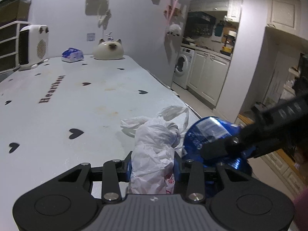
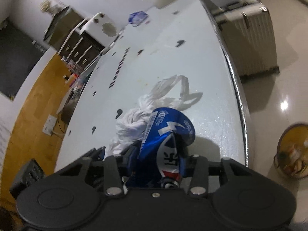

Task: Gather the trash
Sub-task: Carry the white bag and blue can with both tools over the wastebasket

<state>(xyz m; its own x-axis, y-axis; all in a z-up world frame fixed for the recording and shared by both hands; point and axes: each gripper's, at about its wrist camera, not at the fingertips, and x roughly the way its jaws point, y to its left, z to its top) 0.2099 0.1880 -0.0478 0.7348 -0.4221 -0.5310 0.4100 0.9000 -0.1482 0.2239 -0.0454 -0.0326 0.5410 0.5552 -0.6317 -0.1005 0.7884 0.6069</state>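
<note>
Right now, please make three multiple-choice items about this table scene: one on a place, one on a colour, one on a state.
1. Where does the cat-shaped ornament stand?
A. at the far end of the table, by the wall
B. on the floor
C. between the left gripper's fingers

2. What colour is the crushed can in the right gripper?
A. red
B. blue
C. green

3. In what state is the left gripper?
A. wide open and empty
B. out of view
C. shut on the white plastic bag

Answers: 1 A, it sits beside the tissue pack; 2 B, blue with white print; 3 C, the bag is pinched between its pads.
</note>
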